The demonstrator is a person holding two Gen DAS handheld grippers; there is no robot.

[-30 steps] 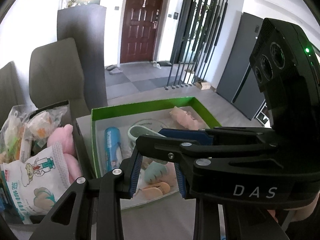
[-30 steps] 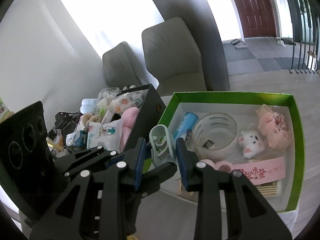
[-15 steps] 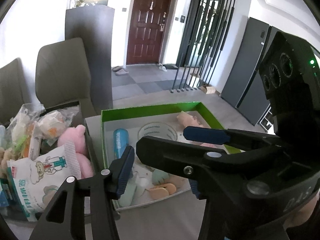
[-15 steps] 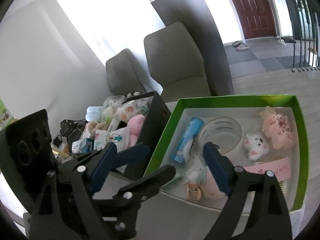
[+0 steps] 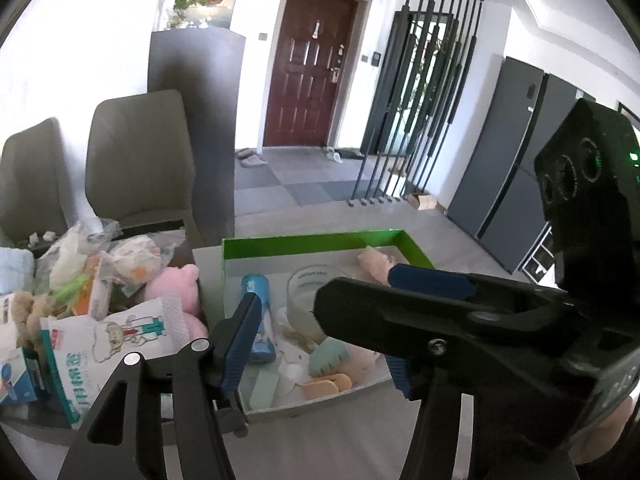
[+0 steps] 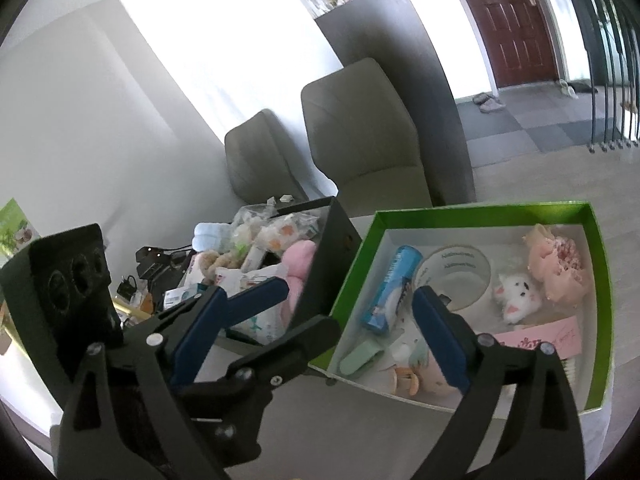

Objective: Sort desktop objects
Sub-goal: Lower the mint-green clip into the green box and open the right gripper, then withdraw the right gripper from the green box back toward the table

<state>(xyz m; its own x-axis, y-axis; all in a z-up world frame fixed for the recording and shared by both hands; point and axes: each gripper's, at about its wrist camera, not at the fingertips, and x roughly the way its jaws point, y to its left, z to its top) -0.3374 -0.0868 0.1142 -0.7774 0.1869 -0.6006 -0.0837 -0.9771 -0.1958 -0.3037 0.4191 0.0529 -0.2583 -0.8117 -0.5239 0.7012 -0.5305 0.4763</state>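
Grey table [image 6: 360, 432] bears a green box [image 6: 480, 212] before grey chairs [image 6: 360, 132].

daylit, bright | wall [image 6: 224, 40] glare blown out | fisheye edges warped, dark

- In the left wrist view the right claw [image 5: 394, 320] crosses the green box [image 5: 304, 242] and covers its right half; the pink plush [image 5: 374, 260] at the far end shows only as a corner.
- The clear tape roll [image 5: 308, 284] is half hidden behind that same claw arm.
- In the right wrist view the pink card [image 6: 560, 334] carries writing too small to read, and the finger [image 6: 440, 338] in front cuts off its left end.
- The small things at the box's near edge, under that finger, blur together.
- The dark box [image 6: 332, 236] of packets is partly covered by the left claw [image 6: 256, 300].
- The clutter on the worktop [image 6: 360, 420] behind it is too small to tell.
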